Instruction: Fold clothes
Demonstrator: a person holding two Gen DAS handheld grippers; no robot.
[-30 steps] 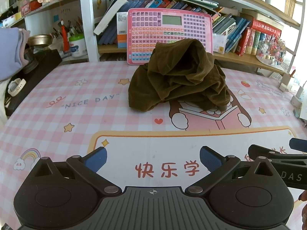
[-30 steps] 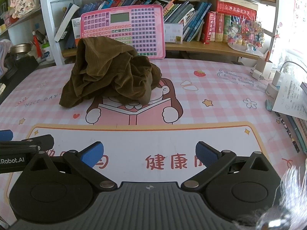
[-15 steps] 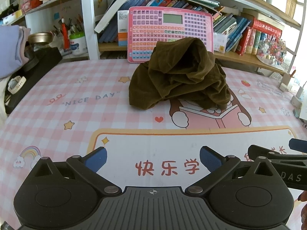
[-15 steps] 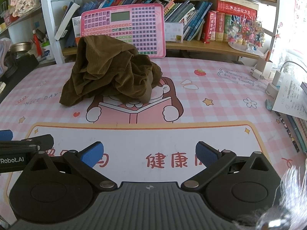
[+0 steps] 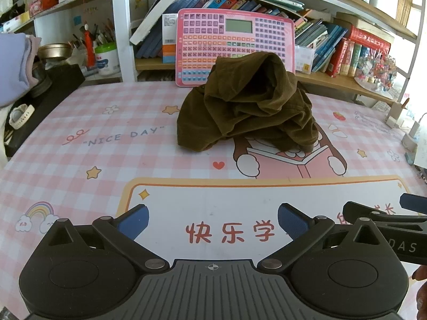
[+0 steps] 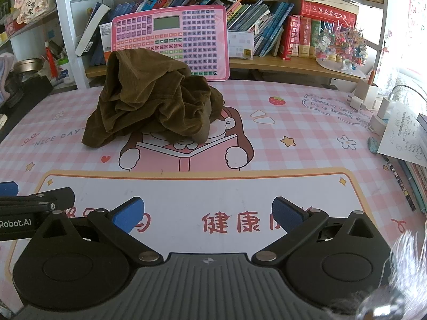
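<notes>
A desk covered by a pink checked mat (image 5: 80, 160) printed with cartoons fills the foreground. At twelve o'clock a white-framed bookshelf (image 6: 267, 64) holds rows of books (image 6: 301, 37), with a pink keypad board (image 5: 234, 45) leaning against it. Bright daylight comes in at two o'clock, washing out that edge. At ten o'clock stands a pen cup (image 5: 106, 58).

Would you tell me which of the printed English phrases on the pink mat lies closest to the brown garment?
"NICE DAY", printed just left of the crumpled brown garment. The "Every day is a lucky day" phrase sits well off to its right, by the chargers.
</notes>
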